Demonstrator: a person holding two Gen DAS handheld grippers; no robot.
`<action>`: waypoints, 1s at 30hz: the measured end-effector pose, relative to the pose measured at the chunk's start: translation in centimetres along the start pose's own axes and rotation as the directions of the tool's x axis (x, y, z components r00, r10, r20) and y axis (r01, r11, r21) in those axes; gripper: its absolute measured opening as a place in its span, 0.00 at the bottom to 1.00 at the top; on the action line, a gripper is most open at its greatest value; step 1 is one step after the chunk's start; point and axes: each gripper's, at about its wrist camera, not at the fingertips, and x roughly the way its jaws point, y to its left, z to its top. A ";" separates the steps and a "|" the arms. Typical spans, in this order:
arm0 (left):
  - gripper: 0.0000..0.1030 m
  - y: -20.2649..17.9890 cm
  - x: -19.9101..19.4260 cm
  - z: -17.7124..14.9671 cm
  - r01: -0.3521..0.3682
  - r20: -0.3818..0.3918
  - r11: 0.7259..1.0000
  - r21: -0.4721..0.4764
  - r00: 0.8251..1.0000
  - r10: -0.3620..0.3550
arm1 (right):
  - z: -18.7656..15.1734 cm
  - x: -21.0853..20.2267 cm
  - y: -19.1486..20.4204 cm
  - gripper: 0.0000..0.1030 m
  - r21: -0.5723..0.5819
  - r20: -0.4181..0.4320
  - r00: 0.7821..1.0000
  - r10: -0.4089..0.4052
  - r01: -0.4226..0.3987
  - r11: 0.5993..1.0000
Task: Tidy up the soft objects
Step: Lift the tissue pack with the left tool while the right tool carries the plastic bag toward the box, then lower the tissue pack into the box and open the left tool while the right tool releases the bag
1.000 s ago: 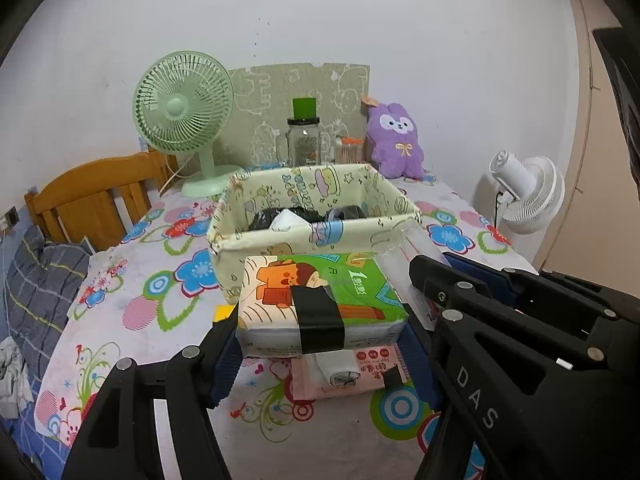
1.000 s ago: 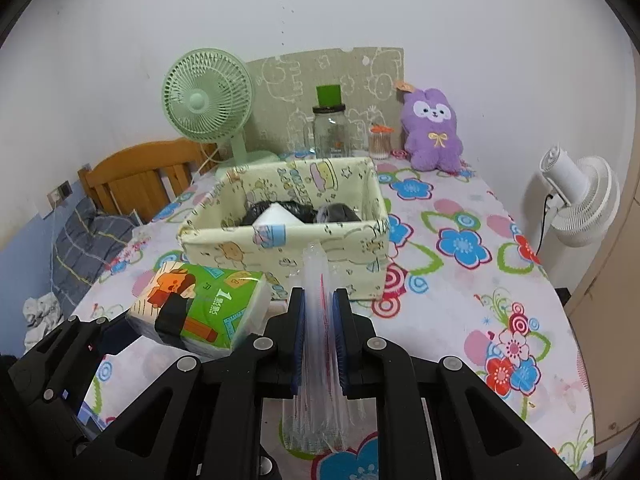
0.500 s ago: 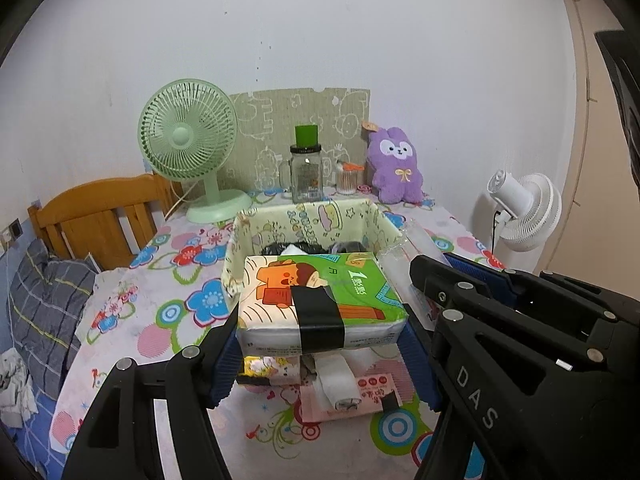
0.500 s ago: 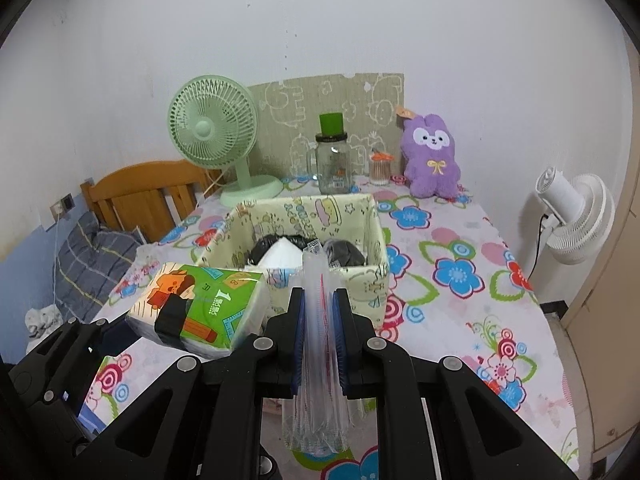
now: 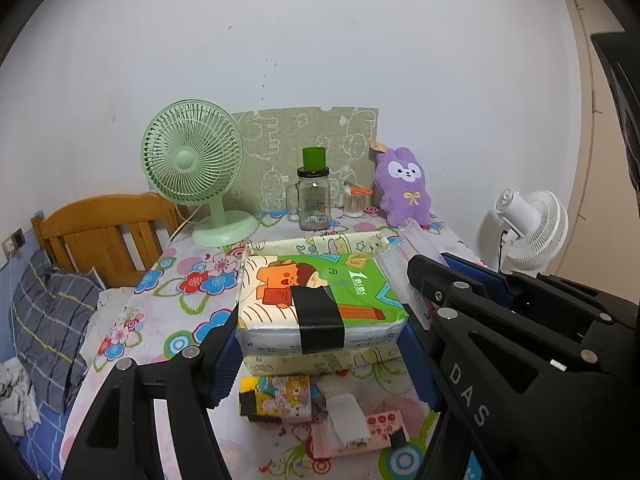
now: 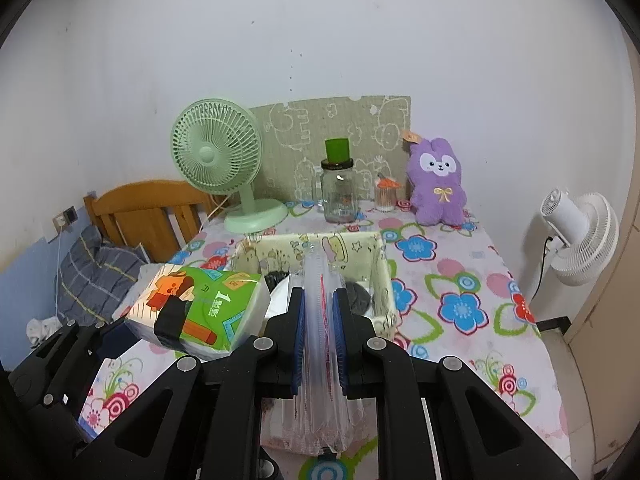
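My left gripper [image 5: 320, 344] is shut on a green tissue pack [image 5: 316, 300] with black tape, held high above the table; the pack also shows in the right wrist view [image 6: 196, 308]. My right gripper [image 6: 318, 336] is shut on a stack of clear zip bags [image 6: 320, 360], seen at the left wrist view's right [image 5: 404, 256]. The patterned fabric storage box [image 6: 372, 248] stands below and ahead, with dark and white items inside. A yellow cartoon pack [image 5: 276, 398], a white roll [image 5: 346, 420] and a pink pack [image 5: 360, 436] lie on the table under the left gripper.
A green desk fan [image 6: 218, 156], a glass jar with green lid [image 6: 338, 188], a toothpick jar [image 6: 386, 196] and a purple plush rabbit [image 6: 438, 184] stand at the back. A white floor fan [image 6: 580, 236] stands right, a wooden chair [image 6: 148, 216] left.
Both grippers have risen and pulled back with their loads; the box and table now sit lower and farther in both views. The yellow pack has come into view under the left gripper.
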 end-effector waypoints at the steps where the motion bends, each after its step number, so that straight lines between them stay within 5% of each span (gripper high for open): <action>1: 0.70 0.1 0.2 0.2 -0.001 0.000 1.000 -0.002 1.000 0.001 | 0.2 0.2 0.0 0.16 -0.001 0.001 1.000 0.001 -0.001 1.000; 30: 0.70 1.0 8.4 2.5 -0.034 -0.033 0.999 -0.002 0.999 0.034 | 3.0 9.1 -1.6 0.16 0.011 -0.020 0.999 0.028 -0.028 1.000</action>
